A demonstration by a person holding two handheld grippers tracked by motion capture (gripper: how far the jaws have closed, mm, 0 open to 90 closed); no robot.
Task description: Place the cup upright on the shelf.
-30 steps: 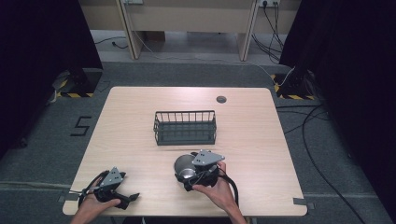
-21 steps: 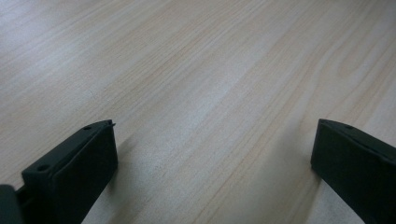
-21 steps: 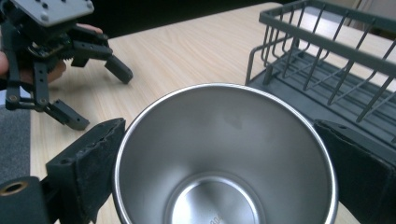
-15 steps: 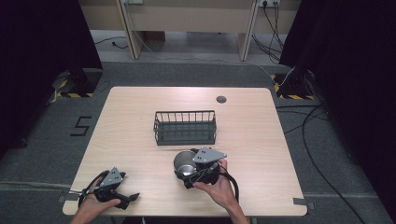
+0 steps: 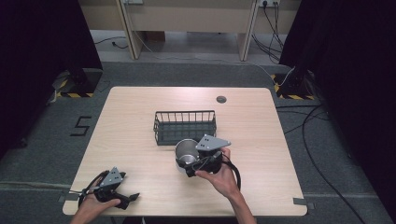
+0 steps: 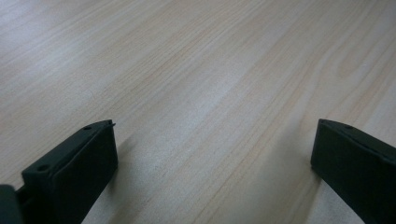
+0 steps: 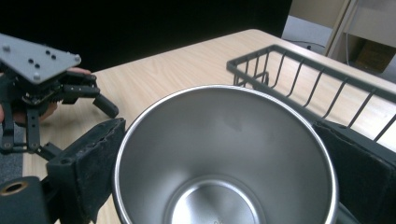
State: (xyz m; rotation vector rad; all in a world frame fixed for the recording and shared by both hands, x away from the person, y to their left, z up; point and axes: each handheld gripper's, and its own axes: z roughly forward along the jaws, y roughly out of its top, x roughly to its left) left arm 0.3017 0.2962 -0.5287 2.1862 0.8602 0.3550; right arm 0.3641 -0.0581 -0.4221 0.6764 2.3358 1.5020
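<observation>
A shiny steel cup [image 5: 185, 150] with an empty inside [image 7: 224, 154] sits between the jaws of my right gripper [image 5: 188, 163], which is shut on its sides. The cup is tilted, its mouth facing the camera, just in front of a dark wire basket [image 5: 184, 126] at the table's middle. In the right gripper view the basket's rim [image 7: 327, 88] runs close behind the cup at the right. My left gripper [image 5: 128, 199] rests low at the front left corner. Its jaws stand wide open over bare wood [image 6: 212, 158] with nothing between them.
The light wooden table [image 5: 280, 154] has a small round grommet [image 5: 221, 99] at the back. Cables [image 5: 322, 140] trail on the grey floor to the right. A floor mark "5" [image 5: 80, 126] lies to the left. Desk legs [image 5: 128, 28] stand beyond the table.
My right gripper has carried the cup a little away from the person, closer to the basket's front wall. The left gripper has stayed in place.
</observation>
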